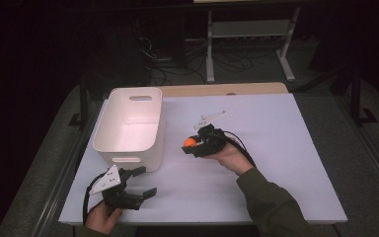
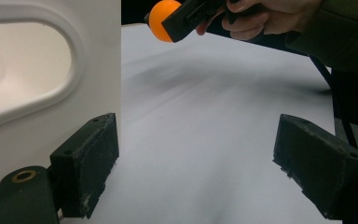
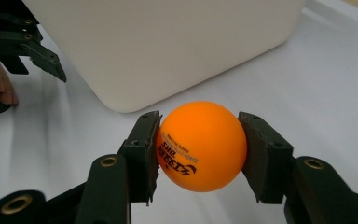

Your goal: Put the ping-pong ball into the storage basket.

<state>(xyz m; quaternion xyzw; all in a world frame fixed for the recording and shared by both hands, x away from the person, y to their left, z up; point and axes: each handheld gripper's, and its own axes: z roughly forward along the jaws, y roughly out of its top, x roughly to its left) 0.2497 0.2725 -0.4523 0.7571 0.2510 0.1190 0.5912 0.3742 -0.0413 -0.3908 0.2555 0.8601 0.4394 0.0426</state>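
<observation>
An orange ball (image 3: 199,144) with black print sits squeezed between the two black pads of my right gripper (image 3: 199,156), lifted off the white table. In the high view the right gripper (image 1: 191,145) holds the ball (image 1: 190,142) just right of the white bin (image 1: 131,123). The ball (image 2: 162,19) also appears at the top of the left gripper view, with the right hand behind it. My left gripper (image 1: 140,182) rests near the table's front left edge, below the bin, its jaws wide apart with nothing between them (image 2: 196,158).
The white bin (image 2: 37,84) with cut-out handles stands close on the left gripper's left side; its wall (image 3: 168,42) rises right behind the ball. A wooden strip (image 1: 224,90) borders the table's far edge. White table surface (image 1: 276,148) spreads to the right.
</observation>
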